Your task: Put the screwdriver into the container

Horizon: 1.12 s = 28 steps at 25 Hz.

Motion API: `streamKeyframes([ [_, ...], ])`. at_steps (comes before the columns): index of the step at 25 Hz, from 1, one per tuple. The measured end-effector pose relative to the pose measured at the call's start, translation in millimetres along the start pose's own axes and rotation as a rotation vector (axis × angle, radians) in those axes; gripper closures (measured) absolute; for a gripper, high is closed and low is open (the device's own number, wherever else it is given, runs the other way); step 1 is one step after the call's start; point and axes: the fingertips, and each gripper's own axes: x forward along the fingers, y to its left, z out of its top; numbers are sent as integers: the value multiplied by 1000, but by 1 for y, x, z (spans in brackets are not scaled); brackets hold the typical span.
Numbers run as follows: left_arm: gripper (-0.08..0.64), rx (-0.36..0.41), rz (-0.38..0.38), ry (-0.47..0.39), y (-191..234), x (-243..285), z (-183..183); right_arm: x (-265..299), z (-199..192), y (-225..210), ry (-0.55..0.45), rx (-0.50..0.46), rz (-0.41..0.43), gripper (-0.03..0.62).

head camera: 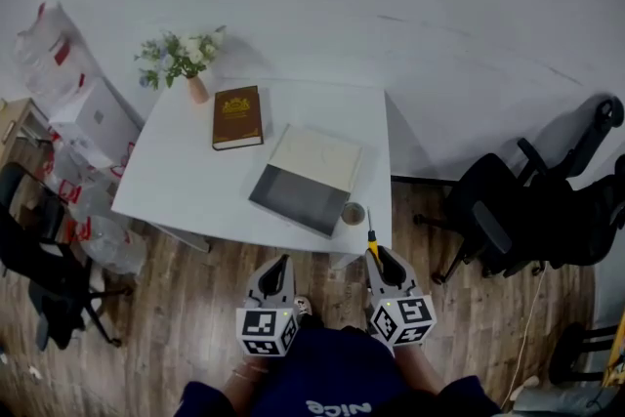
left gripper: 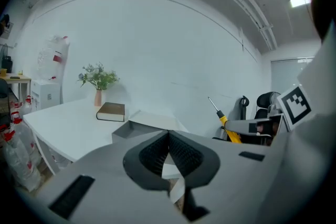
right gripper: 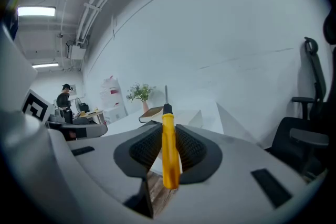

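A yellow-handled screwdriver (right gripper: 169, 149) stands upright between the pads of my right gripper (right gripper: 169, 131), its thin metal shaft pointing up and forward. From the head view the right gripper (head camera: 381, 261) hovers just off the white table's front right corner, with the screwdriver (head camera: 371, 240) tip reaching the table edge. The container (head camera: 296, 198), an open grey box with its pale lid folded back, lies on the table (head camera: 176, 181) ahead and left of that gripper. My left gripper (head camera: 278, 269) is held below the table edge, jaws together with nothing in them (left gripper: 169, 136). The left gripper view also shows the screwdriver (left gripper: 227, 124).
A brown book (head camera: 237, 116) and a small vase of flowers (head camera: 186, 59) sit at the table's back left. A small round cup (head camera: 353, 213) stands beside the container's near corner. Black office chairs (head camera: 527, 210) crowd the right; bags and boxes (head camera: 88, 122) line the left.
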Motion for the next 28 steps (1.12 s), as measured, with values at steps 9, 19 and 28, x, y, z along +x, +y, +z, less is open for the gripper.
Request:
streamKeyframes([
  [9,543,15,-20,4,44,27,18,48,0,19,17,2,-6,495],
  [19,543,-21,25,25,54,59,28,80,18,8,55,-44,52,495],
  [28,543,-31,53,1,51,85,42,106,49,-13,45,-91,103,495],
])
